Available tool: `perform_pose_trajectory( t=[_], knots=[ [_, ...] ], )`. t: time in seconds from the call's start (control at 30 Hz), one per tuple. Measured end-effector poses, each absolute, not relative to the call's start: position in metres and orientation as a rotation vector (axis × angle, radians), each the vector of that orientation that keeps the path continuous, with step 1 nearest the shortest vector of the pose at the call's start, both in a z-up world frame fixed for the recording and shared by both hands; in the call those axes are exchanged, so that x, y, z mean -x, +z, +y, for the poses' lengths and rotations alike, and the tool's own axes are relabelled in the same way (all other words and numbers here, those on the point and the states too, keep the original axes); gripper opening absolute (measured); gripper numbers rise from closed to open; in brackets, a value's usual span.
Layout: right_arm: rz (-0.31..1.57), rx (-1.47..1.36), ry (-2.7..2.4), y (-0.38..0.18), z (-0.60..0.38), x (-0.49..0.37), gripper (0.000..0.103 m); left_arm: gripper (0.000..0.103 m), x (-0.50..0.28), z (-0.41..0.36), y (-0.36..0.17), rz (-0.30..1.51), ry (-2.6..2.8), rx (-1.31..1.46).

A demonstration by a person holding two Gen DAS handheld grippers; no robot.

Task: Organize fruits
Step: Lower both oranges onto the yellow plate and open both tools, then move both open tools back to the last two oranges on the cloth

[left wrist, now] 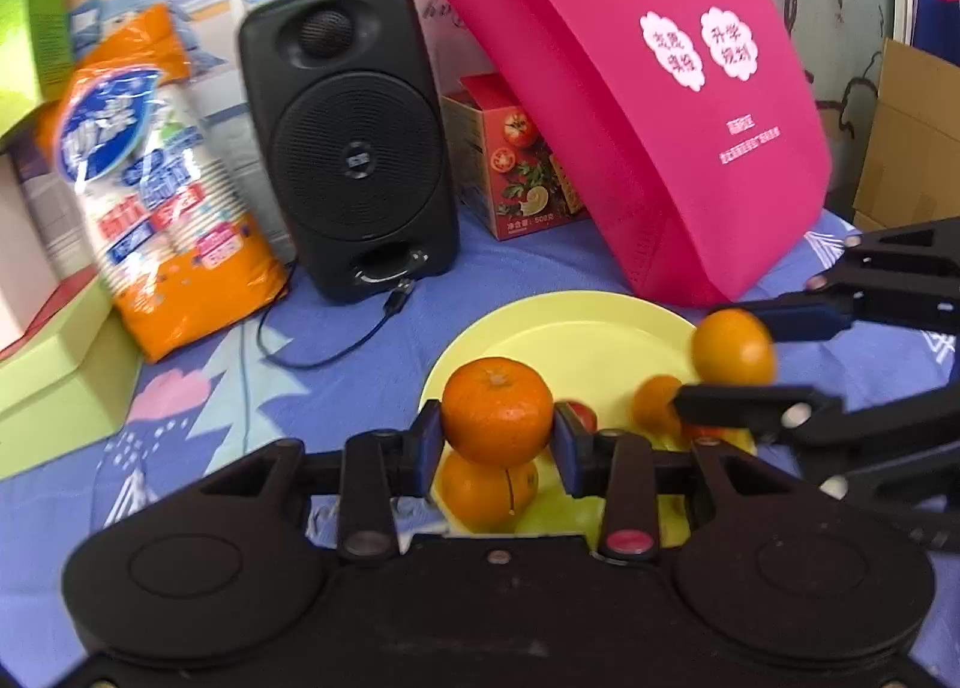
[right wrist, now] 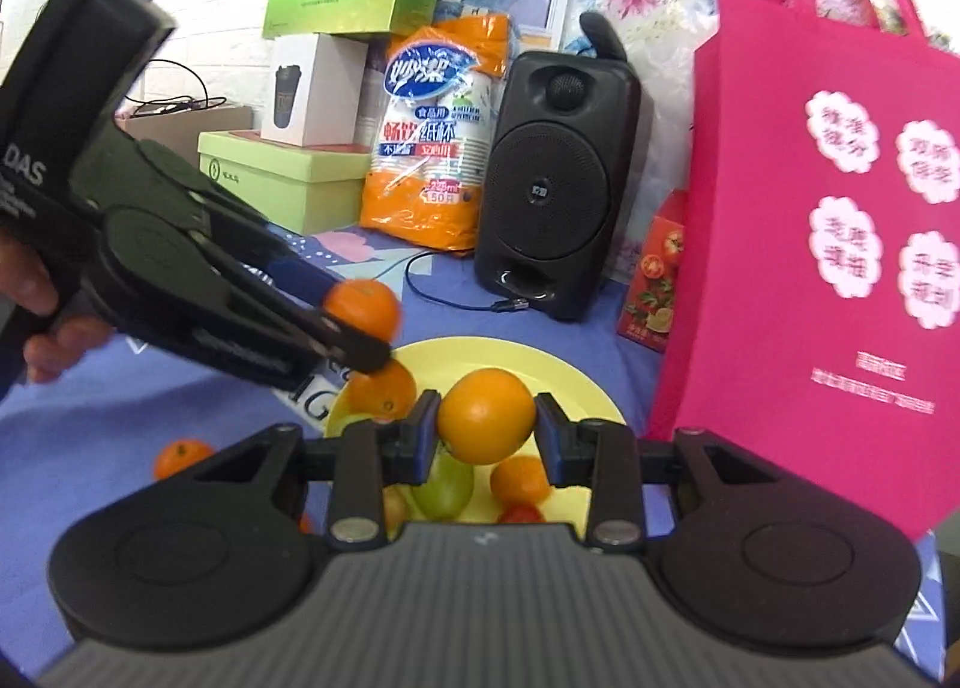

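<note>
Left wrist view: left tongs [left wrist: 497, 445] pinching mandarin [left wrist: 497, 410], held above near rim of yellow plate [left wrist: 576, 310]; plate lies straight below and ahead. Second mandarin [left wrist: 486, 487] directly beneath. Right tongs [left wrist: 729, 355] enter from right, pinching orange [left wrist: 733, 349] over plate. Speaker [left wrist: 348, 147] and pink bag [left wrist: 648, 105] behind plate, clear of path.

Right wrist view: right tongs [right wrist: 486, 439] pinching orange [right wrist: 486, 415] over plate [right wrist: 576, 382]; green fruit [right wrist: 444, 484] below. Left tongs [right wrist: 366, 328] just beside, at left. Stray mandarin [right wrist: 180, 457] on worktop [right wrist: 72, 442], left of plate. Judgement: collision risk between tongs.

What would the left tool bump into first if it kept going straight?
Probably the yellow plate: the left tool, gripping an orange, points down over it. Depth is unclear; the black speaker stands farther back.
</note>
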State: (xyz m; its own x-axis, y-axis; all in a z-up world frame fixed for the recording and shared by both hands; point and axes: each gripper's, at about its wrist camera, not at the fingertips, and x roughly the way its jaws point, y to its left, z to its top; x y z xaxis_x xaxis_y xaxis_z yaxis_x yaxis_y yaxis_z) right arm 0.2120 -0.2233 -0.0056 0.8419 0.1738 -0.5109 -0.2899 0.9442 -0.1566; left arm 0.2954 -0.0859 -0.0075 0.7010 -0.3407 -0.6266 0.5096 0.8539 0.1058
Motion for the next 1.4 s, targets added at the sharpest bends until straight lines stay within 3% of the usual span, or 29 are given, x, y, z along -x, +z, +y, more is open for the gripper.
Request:
perform_pose_trajectory(
  t=[0.33,0.4,0.47,0.73,0.83,1.4],
  knots=[
    [0.606,0.173,0.245,-0.034,-0.233,-0.27,0.033,0.04,-0.344,-0.097,-0.032,0.71,-0.446,-0.271],
    [0.611,0.177,0.244,-0.037,-0.232,-0.272,0.033,0.045,-0.345,-0.095,-0.033,0.696,-0.428,-0.254],
    [0.609,0.183,0.241,-0.039,-0.23,-0.272,0.033,0.058,-0.344,-0.093,-0.032,0.684,-0.42,-0.238],
    [0.576,0.197,0.218,-0.027,-0.233,-0.257,0.033,0.06,-0.31,-0.075,-0.011,0.633,-0.404,-0.231],
    [0.553,0.204,0.208,-0.016,-0.235,-0.243,0.033,0.067,-0.291,-0.059,-0.004,0.614,-0.39,-0.215],
    [0.539,0.189,0.225,-0.01,-0.219,-0.136,0.04,0.067,-0.172,0.009,-0.007,0.586,-0.344,-0.131]
  ],
)
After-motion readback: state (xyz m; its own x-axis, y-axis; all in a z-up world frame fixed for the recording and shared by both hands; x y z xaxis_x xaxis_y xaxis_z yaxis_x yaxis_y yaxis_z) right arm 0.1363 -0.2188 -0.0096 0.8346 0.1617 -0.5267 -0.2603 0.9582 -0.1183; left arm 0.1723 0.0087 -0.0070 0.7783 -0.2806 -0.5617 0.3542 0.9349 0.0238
